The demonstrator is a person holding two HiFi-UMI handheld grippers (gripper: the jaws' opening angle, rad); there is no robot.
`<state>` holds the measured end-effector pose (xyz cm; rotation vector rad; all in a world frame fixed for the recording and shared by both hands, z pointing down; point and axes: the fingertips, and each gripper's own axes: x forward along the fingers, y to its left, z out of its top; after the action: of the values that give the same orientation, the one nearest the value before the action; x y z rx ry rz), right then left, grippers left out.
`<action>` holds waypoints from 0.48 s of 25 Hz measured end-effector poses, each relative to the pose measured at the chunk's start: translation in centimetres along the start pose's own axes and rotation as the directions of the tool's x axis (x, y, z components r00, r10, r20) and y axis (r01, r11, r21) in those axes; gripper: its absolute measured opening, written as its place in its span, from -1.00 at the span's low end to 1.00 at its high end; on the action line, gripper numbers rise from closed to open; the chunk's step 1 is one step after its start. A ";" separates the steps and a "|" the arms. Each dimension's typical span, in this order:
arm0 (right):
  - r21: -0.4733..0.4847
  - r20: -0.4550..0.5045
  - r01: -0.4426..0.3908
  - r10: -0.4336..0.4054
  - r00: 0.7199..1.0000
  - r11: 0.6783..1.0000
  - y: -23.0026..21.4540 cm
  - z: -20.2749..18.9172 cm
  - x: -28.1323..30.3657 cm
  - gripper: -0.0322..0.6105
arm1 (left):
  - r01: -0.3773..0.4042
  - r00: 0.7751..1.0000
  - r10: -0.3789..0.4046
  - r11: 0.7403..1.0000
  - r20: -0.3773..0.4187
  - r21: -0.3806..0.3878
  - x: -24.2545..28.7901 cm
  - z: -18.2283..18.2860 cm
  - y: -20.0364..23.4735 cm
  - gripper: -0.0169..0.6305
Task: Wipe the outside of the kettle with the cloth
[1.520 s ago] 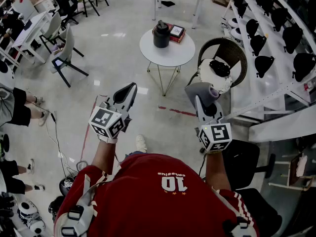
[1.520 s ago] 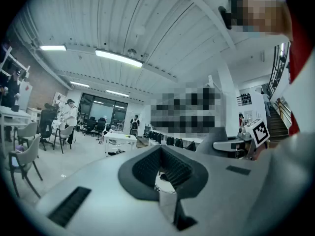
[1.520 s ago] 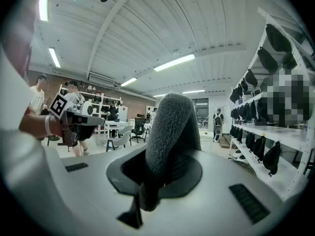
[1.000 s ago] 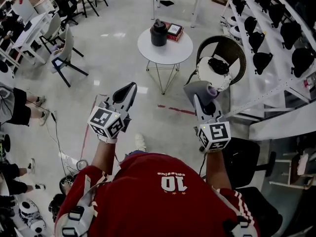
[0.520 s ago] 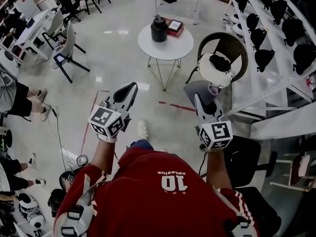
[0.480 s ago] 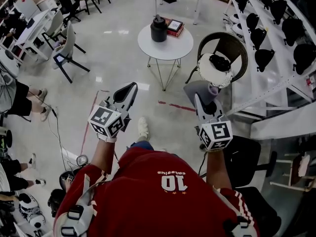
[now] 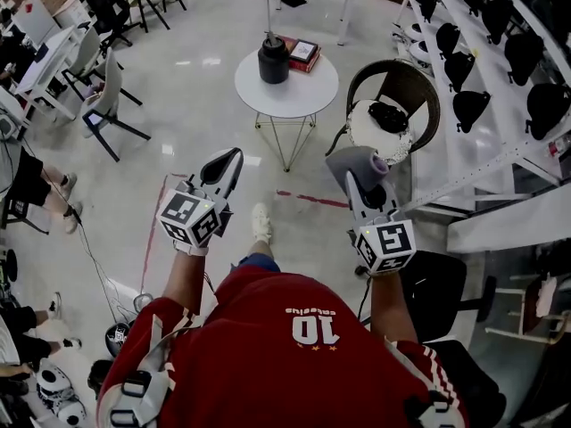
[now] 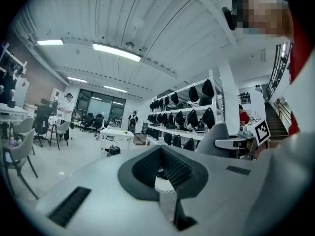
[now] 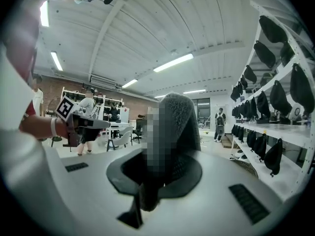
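The black kettle (image 7: 273,61) stands on a small round white table (image 7: 299,97) some way ahead across the floor. Both grippers are held at waist height, far short of it. My left gripper (image 7: 230,156) points toward the table with its jaws shut and nothing between them; in the left gripper view (image 8: 161,154) the dark pads meet. My right gripper (image 7: 351,176) is shut on a grey cloth (image 7: 348,160), which bunches up above the jaws. In the right gripper view the cloth (image 9: 183,119) rises from the closed pads and hides what lies ahead.
A red book (image 7: 301,53) lies beside the kettle. A wicker chair (image 7: 393,94) with a cushion stands right of the table, before shelves of black bags (image 7: 470,105). Desks and chairs (image 7: 98,96) and seated people fill the left. A cable (image 7: 94,257) and a red tape line (image 7: 308,199) cross the floor.
The person has stepped forward: one shoe has swung ahead and the table sits slightly further left in view. Both grippers keep their pose, and the cloth stays held.
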<state>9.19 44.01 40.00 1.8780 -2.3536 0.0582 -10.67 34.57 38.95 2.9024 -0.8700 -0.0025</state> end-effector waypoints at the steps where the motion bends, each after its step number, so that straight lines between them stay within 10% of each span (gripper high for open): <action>1: -0.003 -0.005 0.003 -0.003 1.000 1.000 -0.4 0.0 0.7 -0.74 | -0.002 1.000 0.002 1.000 -0.001 0.003 0.7 0.0 0.7 -0.92; 12: 0.016 -0.034 0.041 -0.041 0.999 0.999 -6.3 1.7 14.2 -0.74 | 0.022 1.000 -0.022 1.000 -0.001 0.019 10.9 2.2 11.4 -0.92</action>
<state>12.14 28.69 39.77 1.9172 -2.2994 0.1050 -7.92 18.87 38.30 2.9291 -0.8420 0.0053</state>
